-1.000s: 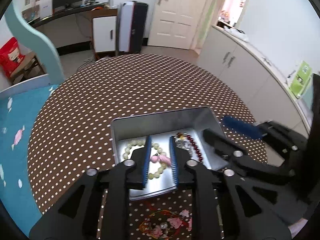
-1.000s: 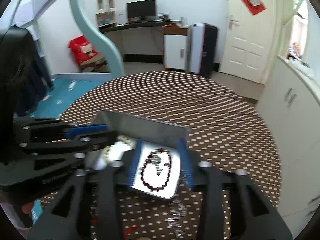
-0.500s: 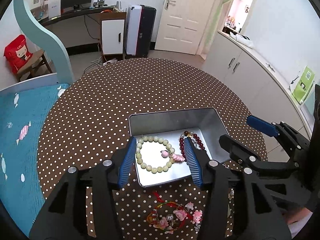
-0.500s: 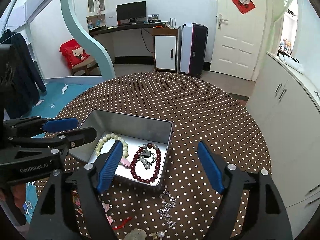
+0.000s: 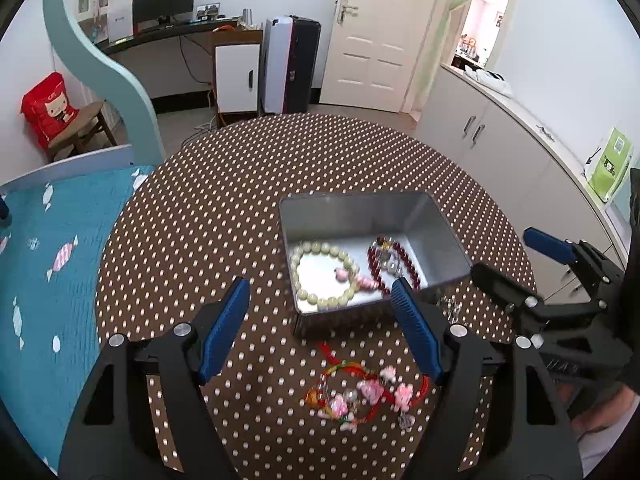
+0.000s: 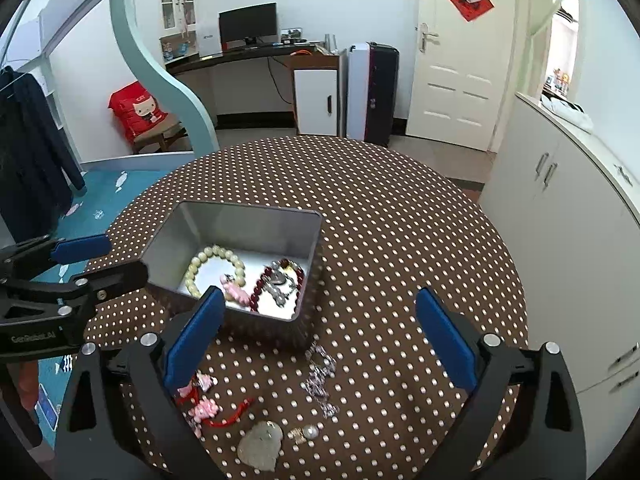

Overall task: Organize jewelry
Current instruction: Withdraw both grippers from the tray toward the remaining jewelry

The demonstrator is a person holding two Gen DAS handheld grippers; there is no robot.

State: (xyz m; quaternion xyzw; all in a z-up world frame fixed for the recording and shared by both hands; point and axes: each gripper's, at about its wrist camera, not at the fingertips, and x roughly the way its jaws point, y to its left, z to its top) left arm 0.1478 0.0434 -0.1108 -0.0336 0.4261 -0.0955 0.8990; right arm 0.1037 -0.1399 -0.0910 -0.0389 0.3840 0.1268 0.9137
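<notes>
One tin, long axis left-right.

pretty bright room, white walls; round polka-dot table dead ahead; white door beyond it to the right; desk with monitor far left; cabinets along the right

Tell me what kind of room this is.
Most likely a child's bedroom in a home: a bunk bed with a curved teal frame, a desk with a monitor along the far wall, and a polka-dot round table where a tin holds jewelry.
</notes>
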